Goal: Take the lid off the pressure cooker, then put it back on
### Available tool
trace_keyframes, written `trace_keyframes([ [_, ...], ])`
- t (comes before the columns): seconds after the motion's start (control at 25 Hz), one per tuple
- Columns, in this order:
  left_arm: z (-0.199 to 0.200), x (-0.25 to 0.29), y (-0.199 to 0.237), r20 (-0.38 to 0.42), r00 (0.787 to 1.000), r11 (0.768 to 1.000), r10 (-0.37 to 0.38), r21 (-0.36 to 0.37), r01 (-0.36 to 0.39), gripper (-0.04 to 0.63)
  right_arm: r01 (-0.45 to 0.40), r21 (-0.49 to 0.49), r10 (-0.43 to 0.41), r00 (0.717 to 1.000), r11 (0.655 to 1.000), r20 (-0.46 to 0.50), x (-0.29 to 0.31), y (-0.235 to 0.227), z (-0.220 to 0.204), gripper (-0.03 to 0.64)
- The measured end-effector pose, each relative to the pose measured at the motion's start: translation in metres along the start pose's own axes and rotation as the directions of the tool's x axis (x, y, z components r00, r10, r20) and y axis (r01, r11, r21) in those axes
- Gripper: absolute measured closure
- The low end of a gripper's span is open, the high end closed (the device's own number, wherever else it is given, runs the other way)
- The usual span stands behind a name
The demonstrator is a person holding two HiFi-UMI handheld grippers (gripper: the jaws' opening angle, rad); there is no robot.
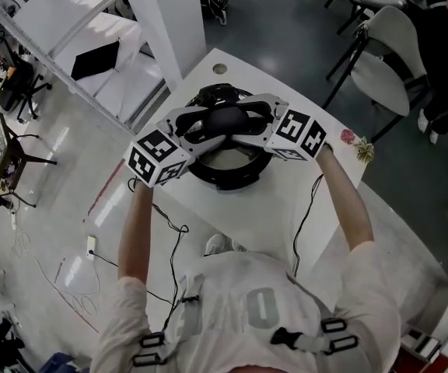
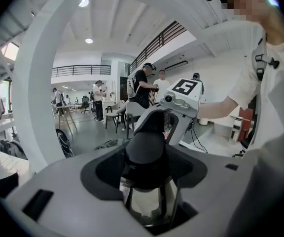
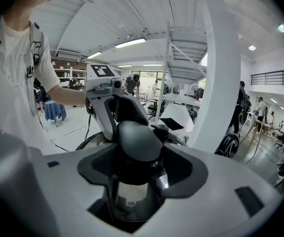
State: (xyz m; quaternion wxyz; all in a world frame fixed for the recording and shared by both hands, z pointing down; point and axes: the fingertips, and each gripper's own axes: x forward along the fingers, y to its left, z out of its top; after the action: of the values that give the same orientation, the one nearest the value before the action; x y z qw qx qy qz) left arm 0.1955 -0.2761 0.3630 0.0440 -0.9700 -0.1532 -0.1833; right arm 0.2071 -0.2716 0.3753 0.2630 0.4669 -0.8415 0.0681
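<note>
A black pressure cooker [image 1: 208, 179] stands on a white table [image 1: 286, 208], its lid [image 1: 225, 160] seated on the pot. The lid's black knob [image 1: 225, 120] lies between both grippers. My left gripper [image 1: 208, 128] comes at it from the left and my right gripper [image 1: 249, 123] from the right, nose to nose. In the left gripper view the knob [image 2: 146, 149] fills the space between the dark pads [image 2: 105, 169], with the lid's shiny top below it. In the right gripper view the knob [image 3: 138, 139] sits just as tightly, and a small black valve [image 3: 160, 130] shows behind it.
A power cable [image 1: 309, 200] hangs off the table's near edge. A small flower ornament [image 1: 361, 149] lies at the table's right corner. White chairs [image 1: 387, 61] stand to the right and a white pillar [image 1: 169, 22] behind the table. Several people stand far off [image 2: 144, 85].
</note>
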Motion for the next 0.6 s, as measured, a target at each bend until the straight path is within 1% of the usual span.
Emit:
trace_keyframes([
  [0.12, -0.0007, -0.001, 0.0005, 0.005, 1.0, 1.0, -0.01, 0.006, 0.01, 0.334, -0.002, -0.006, 0.002, 1.0, 1.0, 0.008, 0.0013, 0.0006, 0.0009, 0.33],
  [0.36, -0.0011, -0.002, -0.0002, 0.006, 1.0, 1.0, -0.021, 0.004, 0.021, 0.336, -0.028, -0.008, 0.028, 1.0, 1.0, -0.006, 0.0022, 0.0022, 0.001, 0.328],
  [0.6, -0.0005, -0.0008, -0.0003, 0.0, 0.999, 0.999, -0.039, 0.01, 0.039, 0.336, -0.012, -0.008, 0.012, 1.0, 1.0, -0.002, 0.0011, 0.0017, 0.0004, 0.331],
])
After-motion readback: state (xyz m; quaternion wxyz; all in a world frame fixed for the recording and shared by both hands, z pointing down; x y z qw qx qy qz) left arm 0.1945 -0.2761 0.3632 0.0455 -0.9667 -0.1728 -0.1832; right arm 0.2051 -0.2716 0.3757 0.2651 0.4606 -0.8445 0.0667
